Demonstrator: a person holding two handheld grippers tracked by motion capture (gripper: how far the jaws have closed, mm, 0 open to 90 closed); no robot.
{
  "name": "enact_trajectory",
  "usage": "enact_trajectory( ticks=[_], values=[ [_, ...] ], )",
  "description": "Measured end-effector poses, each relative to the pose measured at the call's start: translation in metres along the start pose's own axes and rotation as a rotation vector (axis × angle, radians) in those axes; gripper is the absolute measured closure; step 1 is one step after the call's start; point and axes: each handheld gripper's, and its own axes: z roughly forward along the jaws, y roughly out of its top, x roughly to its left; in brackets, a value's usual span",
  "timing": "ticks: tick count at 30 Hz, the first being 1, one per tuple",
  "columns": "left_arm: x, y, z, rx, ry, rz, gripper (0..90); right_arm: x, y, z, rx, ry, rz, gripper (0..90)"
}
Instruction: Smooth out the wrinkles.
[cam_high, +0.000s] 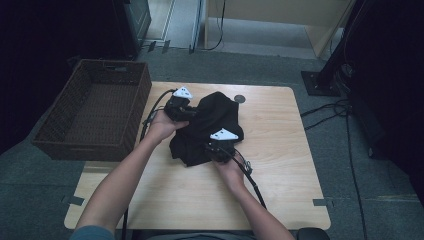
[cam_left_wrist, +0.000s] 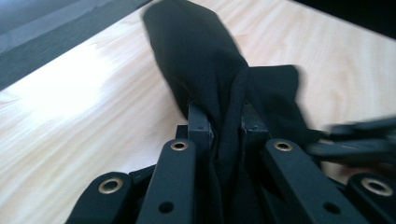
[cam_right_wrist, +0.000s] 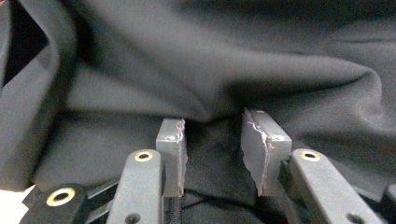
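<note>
A crumpled black garment (cam_high: 216, 116) lies on the middle of the light wooden table (cam_high: 280, 170). My left gripper (cam_high: 186, 113) comes at it from the left and is shut on a fold of it. In the left gripper view the black garment (cam_left_wrist: 196, 60) rises in a ridge away from my left gripper (cam_left_wrist: 226, 123), pinched between the jaws. My right gripper (cam_high: 214, 150) is at the garment's near edge. In the right gripper view my right gripper (cam_right_wrist: 212, 140) stands open, its grey pads (cam_right_wrist: 171, 140) apart, with the black garment (cam_right_wrist: 210, 60) just ahead and under them.
A dark brown wicker basket (cam_high: 141, 107) stands off the table's left side, its inside bare. A small round grey insert (cam_high: 240, 98) sits in the tabletop behind the garment. Cables (cam_high: 330, 112) run over the grey floor at right. Bare wood lies at the front and right.
</note>
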Motion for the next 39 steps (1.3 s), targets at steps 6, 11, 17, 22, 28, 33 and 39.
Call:
enact_trajectory(
  ticks=[6,11,17,22,28,33,39],
  values=[
    [-0.016,-0.027,0.006,0.000,-0.037,-0.034,78.9,-0.006,0.007,0.014,-0.031,0.000,0.055,63.9],
    [-0.020,-0.056,0.022,0.013,-0.035,-0.108,77.9,-0.010,0.008,0.017,-0.043,0.006,0.093,65.9],
    [-0.019,-0.064,0.029,0.015,0.015,-0.120,77.7,-0.019,0.010,0.005,0.026,0.068,0.093,67.3],
    [-0.021,-0.063,0.034,0.024,0.038,-0.103,77.3,-0.031,0.025,-0.036,-0.064,0.073,0.083,75.5],
    [-0.022,-0.059,0.036,0.034,0.043,-0.109,76.5,-0.022,0.073,-0.045,-0.108,0.096,0.031,75.4],
    [-0.024,-0.060,0.030,0.035,0.031,-0.083,73.7,-0.020,0.086,-0.001,-0.023,0.014,-0.024,75.0],
    [-0.027,-0.076,0.006,0.030,0.037,-0.088,59.6,-0.039,0.049,0.004,0.049,0.034,0.014,78.5]
  ],
)
